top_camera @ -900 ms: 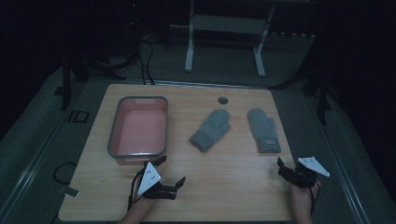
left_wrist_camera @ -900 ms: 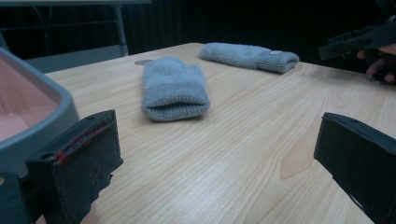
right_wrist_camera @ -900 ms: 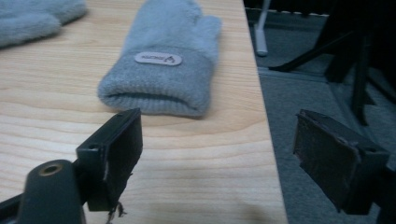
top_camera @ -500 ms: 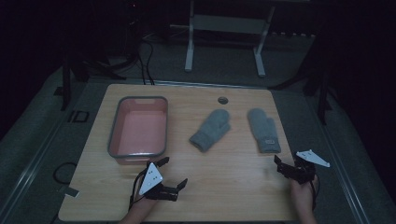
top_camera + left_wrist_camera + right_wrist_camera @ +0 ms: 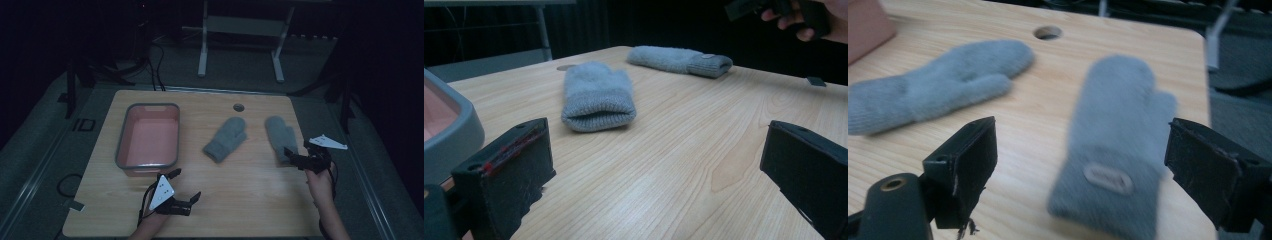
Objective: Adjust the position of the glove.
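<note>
Hovering at the cuff end of the right grey mitten (image 5: 281,136), the right gripper (image 5: 296,158) is held with its jaws spread wide; in the right gripper view that mitten (image 5: 1120,150) is seen between them, untouched, with an oval label on the cuff. Nothing is pinched. The mitten is laid flat on the wooden table (image 5: 250,205) near its right edge, fingertips pointed toward the far side. The left grey mitten (image 5: 226,138) is laid well apart from it toward the middle of the table, tilted, with its open cuff turned toward the near side. A small round hole (image 5: 238,107) is seen in the tabletop beyond both. The left gripper (image 5: 185,187) is held low over the near edge, jaws likewise spread, with nothing between them, just beside the grey-rimmed pink tub (image 5: 148,137).
</note>
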Tool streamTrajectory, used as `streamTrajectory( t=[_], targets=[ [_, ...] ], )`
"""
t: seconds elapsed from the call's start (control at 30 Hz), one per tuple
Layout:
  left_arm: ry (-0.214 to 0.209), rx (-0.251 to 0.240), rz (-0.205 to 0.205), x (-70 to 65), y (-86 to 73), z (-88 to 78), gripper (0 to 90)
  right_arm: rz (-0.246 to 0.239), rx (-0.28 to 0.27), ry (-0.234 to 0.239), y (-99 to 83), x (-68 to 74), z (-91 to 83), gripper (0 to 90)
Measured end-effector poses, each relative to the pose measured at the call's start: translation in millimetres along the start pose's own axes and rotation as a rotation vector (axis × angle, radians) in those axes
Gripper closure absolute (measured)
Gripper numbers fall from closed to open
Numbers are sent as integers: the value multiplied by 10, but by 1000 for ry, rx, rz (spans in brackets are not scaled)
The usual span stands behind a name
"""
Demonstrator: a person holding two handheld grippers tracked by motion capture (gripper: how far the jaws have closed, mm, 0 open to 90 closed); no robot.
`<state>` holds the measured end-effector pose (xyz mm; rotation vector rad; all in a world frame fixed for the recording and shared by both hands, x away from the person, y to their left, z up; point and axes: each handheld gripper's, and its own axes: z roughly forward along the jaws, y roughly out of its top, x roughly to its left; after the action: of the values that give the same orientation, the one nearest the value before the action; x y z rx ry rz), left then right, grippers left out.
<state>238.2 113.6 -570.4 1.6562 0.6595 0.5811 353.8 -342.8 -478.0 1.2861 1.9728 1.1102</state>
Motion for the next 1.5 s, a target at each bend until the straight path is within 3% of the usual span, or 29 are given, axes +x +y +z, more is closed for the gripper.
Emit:
streamTrajectory(
  t=[0.17,0.33,0.7,0.9,1.07,1.27,1.33,1.43,1.5],
  targets=[
    [-1,0,14,-14,0,0,9,-55,14,54,186,110,168,133],
    [-4,2,12,-14,1,1,9,-70,38,110,310,256,377,135],
    [-9,4,7,-13,2,3,9,-126,117,237,476,675,1026,136],
    [-14,4,3,-10,3,3,9,-187,159,247,560,889,1410,194],
    [-16,4,3,-9,2,2,9,-194,185,240,627,969,1692,225],
    [-20,4,-4,-8,2,3,9,-222,208,227,604,1026,1909,242],
    [-20,6,-8,-3,2,2,9,-211,228,241,586,1034,1979,287],
    [-20,5,-11,1,2,2,9,-234,265,237,528,1067,2079,300],
    [-20,5,-10,-2,2,2,9,-243,258,229,494,1076,2104,376]
  ],
)
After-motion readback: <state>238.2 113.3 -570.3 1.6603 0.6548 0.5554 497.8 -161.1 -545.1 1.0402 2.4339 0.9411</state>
